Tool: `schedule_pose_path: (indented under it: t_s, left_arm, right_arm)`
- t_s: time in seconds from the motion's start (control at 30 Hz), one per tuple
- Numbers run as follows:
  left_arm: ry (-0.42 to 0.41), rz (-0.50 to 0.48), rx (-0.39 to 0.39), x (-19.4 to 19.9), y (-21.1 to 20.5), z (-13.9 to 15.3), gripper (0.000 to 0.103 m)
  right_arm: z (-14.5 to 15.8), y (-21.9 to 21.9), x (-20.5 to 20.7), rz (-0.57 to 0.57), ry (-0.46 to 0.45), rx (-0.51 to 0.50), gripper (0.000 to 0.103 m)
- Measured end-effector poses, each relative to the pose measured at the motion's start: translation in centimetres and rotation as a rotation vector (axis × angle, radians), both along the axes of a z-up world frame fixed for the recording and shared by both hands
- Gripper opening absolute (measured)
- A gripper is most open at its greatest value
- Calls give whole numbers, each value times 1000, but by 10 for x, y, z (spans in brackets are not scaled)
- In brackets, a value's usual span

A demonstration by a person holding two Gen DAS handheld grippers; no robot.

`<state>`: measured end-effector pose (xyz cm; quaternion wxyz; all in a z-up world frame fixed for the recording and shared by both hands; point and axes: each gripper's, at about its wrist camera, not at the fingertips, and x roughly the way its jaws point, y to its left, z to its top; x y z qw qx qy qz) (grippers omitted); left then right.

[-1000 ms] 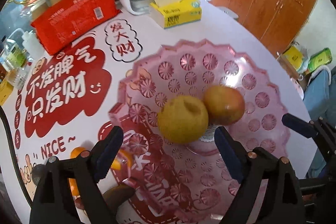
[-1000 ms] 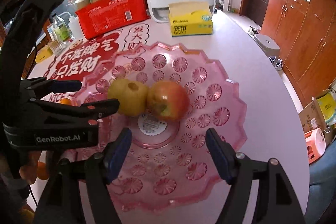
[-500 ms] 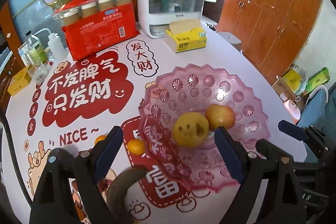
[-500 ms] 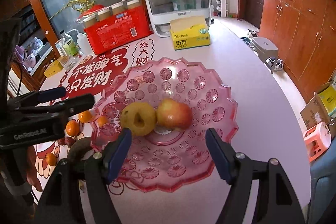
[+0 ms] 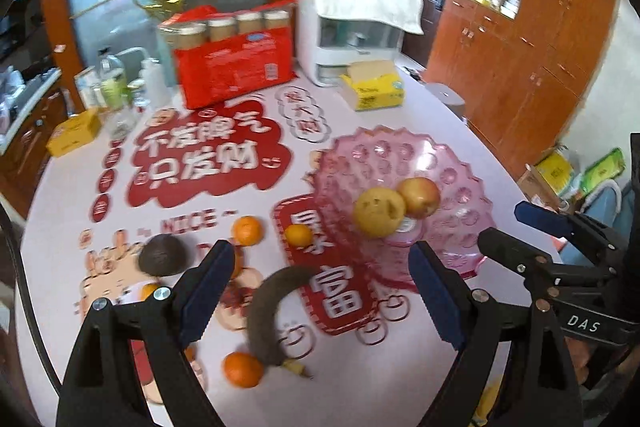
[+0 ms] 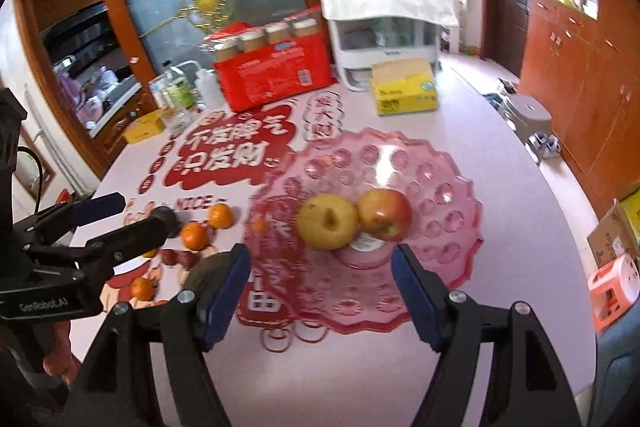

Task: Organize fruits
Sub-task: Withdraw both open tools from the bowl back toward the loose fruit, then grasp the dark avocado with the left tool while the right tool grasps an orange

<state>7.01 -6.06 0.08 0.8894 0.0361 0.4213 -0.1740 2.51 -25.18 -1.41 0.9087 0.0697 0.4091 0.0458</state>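
Note:
A pink plastic fruit plate (image 5: 452, 163) (image 6: 448, 187) holds a yellow pear (image 5: 378, 211) (image 6: 328, 221) and a red apple (image 5: 419, 196) (image 6: 385, 214), touching. Left of the plate on the table lie several oranges (image 5: 248, 230) (image 6: 195, 235), a dark avocado (image 5: 163, 254) and a dark overripe banana (image 5: 272, 303). My left gripper (image 5: 316, 291) is open and empty, raised above the banana. My right gripper (image 6: 320, 287) is open and empty, above the plate's near edge. The other gripper shows at each view's edge.
At the back of the table stand a red multipack of jars (image 5: 236, 67), a white appliance (image 5: 352, 31), a yellow tissue box (image 5: 374, 91) and several bottles (image 5: 112, 83). A yellow box (image 5: 74, 137) sits at the left. Wooden cabinets (image 5: 540, 67) line the right wall.
Both grippers have pulled back and up from the plate, so more of the table shows. The loose oranges, avocado and banana have come into view. Pear and apple stay on the plate.

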Motion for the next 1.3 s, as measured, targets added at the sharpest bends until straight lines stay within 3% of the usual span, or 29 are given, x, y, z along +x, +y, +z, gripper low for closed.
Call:
schedule_pose_path:
  t_s: [0.2,0.47,0.7,0.97,1.3]
  left_arm:
    - [-3,93,18,-11,55,27,90]
    - [-32,227,61,-8,133,56,91]
    - [-26,269,116,19,169,54,91]
    - [70,208,222,76,175,6,91]
    - [276,-18,275,135,160,-101,91]
  right_arm:
    - [19,41,0,106,-60,-11,73]
    - [26,85,22,188,-60,35,73]
    - [28,124,44,235,-56,12,73]
    - [-5,156,83,228,49,-1,73]
    - [-84,180,129,182,254,35,73]
